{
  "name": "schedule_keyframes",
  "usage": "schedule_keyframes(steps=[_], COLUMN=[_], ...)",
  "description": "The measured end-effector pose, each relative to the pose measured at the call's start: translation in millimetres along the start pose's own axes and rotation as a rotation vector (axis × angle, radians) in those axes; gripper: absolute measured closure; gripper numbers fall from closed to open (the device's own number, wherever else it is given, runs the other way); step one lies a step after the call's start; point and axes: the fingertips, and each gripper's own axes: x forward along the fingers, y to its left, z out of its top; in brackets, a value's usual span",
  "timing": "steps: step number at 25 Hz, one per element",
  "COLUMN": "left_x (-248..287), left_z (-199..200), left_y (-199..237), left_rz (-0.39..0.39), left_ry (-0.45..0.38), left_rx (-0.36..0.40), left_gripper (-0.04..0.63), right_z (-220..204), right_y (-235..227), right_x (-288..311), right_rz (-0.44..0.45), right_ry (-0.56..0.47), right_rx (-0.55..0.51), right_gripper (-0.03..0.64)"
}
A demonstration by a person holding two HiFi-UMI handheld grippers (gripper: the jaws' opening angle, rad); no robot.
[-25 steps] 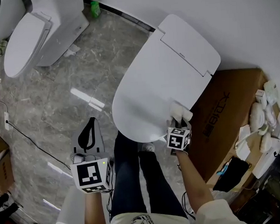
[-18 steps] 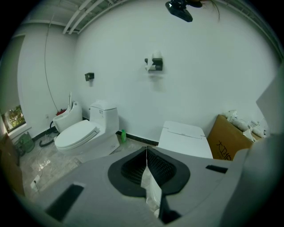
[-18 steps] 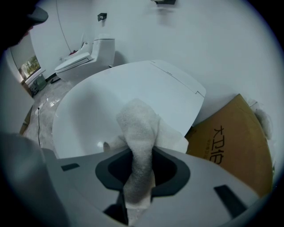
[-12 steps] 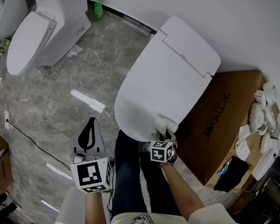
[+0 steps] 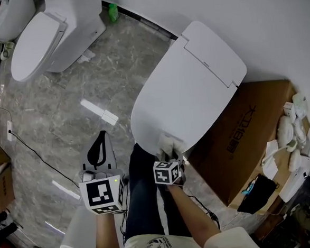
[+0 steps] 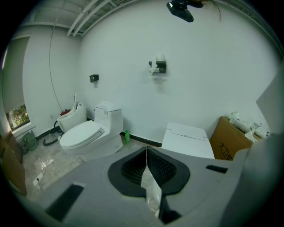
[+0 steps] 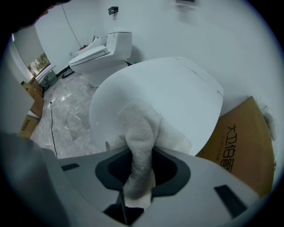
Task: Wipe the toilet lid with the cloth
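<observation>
The cloth (image 7: 140,128) is resting on the near rim of the toilet lid (image 5: 194,86), the right claw (image 7: 141,173) clamping it. A cardboard box (image 5: 245,130) is crowding the lid's right edge; floor (image 5: 58,96) is lying open leftward. The left claw (image 6: 146,166) is hanging well apart, jaws together

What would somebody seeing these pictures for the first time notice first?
The big white toilet lid, closed, fills the middle of the head view, with the right gripper shut on a pale cloth resting on its near edge. Next come the brown cardboard box at the lid's right and a second toilet at far left; the left gripper hangs shut and empty.
</observation>
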Motion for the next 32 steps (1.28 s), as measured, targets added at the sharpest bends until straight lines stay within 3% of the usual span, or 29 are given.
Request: schedule_keyframes(steps=[5,11,20,32], left_x=[-4.1,-14.9,-45.9,-127.3], left_z=[5.5,25.7,100.0,230.6], left_y=[0.7,-0.6,-13.3,-41.5], left_rz=[0.007,0.02,0.023,0.018], left_ry=[-0.009,-0.043,-0.169,-0.417], left_rx=[0.0,-0.005,0.009,0.062], left_gripper=[0.586,0.586,0.586,0.586], right_z=[-0.6,17.5,116.0,235.2], right_y=[3.0,-15.9,-60.9,-120.1], right_x=[1.2,-18.5,-115.6,-335.3], right_rz=[0.06,0.126,0.099,0.066], right_ry=[0.001,-0.064,-0.357,-0.803], right_rx=[-0.013,0.087,0.087,0.147], right_gripper=[0.517,0.52,0.518,0.518])
